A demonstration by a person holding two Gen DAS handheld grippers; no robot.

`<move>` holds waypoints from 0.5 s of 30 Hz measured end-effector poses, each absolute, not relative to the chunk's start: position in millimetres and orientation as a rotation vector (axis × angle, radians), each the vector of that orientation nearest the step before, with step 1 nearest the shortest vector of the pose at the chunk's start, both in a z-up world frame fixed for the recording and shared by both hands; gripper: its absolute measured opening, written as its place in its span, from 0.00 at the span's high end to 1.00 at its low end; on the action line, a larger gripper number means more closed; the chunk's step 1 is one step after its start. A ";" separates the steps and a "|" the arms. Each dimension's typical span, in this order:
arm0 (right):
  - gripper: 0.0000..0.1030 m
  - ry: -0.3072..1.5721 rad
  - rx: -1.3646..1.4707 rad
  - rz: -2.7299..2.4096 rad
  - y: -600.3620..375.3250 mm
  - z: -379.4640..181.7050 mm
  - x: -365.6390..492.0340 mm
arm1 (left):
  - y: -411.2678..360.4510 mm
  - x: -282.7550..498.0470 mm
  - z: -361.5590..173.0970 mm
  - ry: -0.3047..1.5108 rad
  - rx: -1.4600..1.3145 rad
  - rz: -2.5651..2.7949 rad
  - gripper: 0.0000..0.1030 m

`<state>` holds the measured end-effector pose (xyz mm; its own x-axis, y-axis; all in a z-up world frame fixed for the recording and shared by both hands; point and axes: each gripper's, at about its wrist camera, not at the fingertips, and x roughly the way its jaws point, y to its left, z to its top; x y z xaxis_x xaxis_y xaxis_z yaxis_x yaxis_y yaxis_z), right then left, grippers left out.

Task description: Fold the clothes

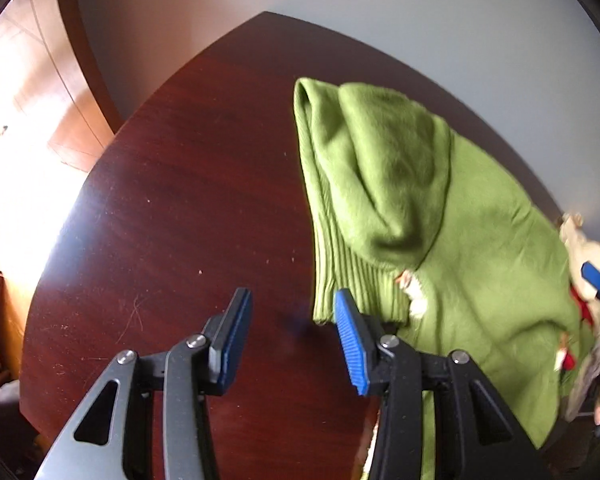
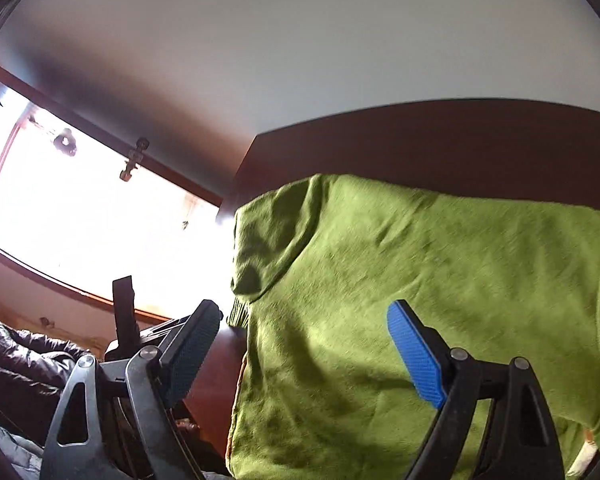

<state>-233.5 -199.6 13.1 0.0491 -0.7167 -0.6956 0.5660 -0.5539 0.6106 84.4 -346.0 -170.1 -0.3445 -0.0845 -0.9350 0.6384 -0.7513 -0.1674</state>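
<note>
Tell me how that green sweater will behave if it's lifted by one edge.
The green sweater will probably droop and unfold; it lies in soft creases and a slumped fold. Its thick ribbed hem suggests some weight. The knit looks grippy, unlikely to slip.

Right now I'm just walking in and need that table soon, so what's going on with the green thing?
A person is folding a green sweater on a dark wooden table, working with a handheld gripper in each hand. One sleeve already lies folded over the body. At this moment neither gripper holds the cloth: the left gripper is open above bare wood beside the ribbed hem, and the right gripper is open over the sweater.
</note>
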 end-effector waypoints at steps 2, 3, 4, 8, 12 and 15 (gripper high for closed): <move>0.15 -0.142 1.370 -1.672 -205.8 1.9 -234.3 | -343.4 81.2 -175.3 0.654 1.456 -2.113 0.59; 0.15 -0.137 1.374 -1.673 -206.2 -3.6 -237.6 | -344.6 80.8 -177.7 0.662 1.457 -2.107 0.59; 0.15 -0.145 1.378 -1.683 -202.5 -6.3 -241.7 | -346.0 79.9 -180.6 0.694 1.451 -2.104 0.59; 0.15 -0.188 1.400 -1.719 -185.0 -21.4 -255.3 | -354.8 79.4 -183.9 0.912 1.420 -2.160 0.50; 0.15 -0.216 1.427 -1.737 -175.4 -27.8 -260.2 | -344.2 64.2 -185.6 0.792 1.460 -2.212 0.50; 0.15 -0.225 1.447 -1.738 -171.5 -32.8 -262.5 | -334.6 52.4 -190.6 0.676 1.490 -2.240 0.60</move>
<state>-262.5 -171.5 -32.8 0.0216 -0.6877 -0.7257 0.4805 -0.6294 0.6108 52.4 -334.6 -190.6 -0.3756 -0.0375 -0.9260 0.5434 -0.8183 -0.1873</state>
